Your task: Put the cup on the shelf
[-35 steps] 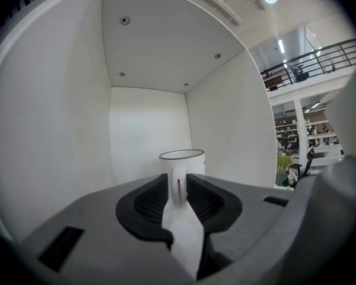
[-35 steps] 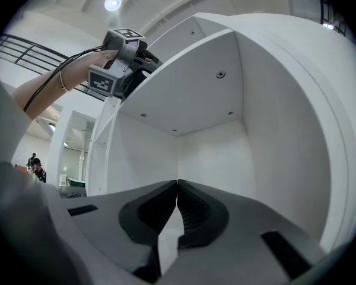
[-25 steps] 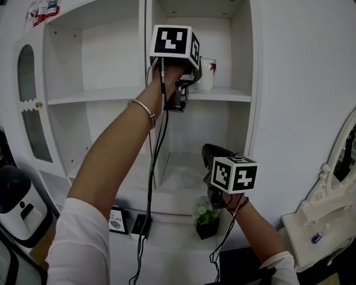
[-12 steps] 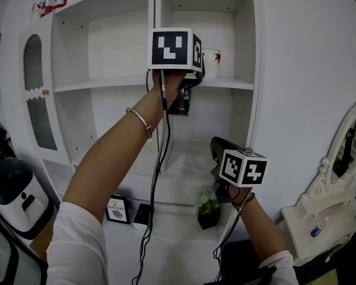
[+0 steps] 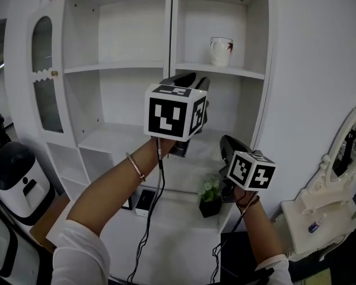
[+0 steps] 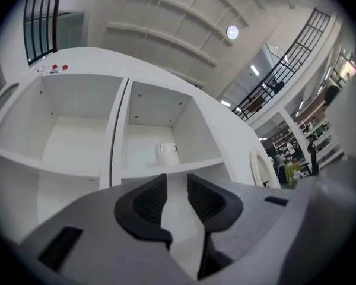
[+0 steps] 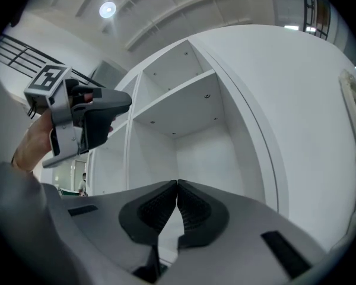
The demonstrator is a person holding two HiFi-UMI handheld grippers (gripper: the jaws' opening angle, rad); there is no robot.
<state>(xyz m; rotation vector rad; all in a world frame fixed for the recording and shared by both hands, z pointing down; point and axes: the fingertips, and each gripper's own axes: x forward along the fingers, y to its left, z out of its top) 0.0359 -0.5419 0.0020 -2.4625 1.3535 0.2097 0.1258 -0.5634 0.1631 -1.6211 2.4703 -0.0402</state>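
**A:** Eyes on the cup [image 5: 221, 50]: upright on the upper shelf [image 5: 240, 72] of the right-hand bay, alone on that board, at one o'clock from the left gripper [image 5: 193, 81].

**B:** And that left gripper? Its own view shows the jaws parted, a clear gap, nothing between them. The cup sits beyond at twelve o'clock, well apart from it.

**A:** Right gripper [image 5: 227, 142], down at four o'clock of the left one, has its jaws pressed together, tips meeting, nothing pinched.

**B:** Both empty, then. In the right gripper view the left gripper shows at ten o'clock, held in a hand [image 7: 28, 146] and aimed toward the cabinet [image 5: 273, 100].

**A:** Lower down, a small potted plant [image 5: 210, 195] stands on the ledge at six o'clock. An ornate white mirror [image 5: 344, 159] sits far out at three o'clock.
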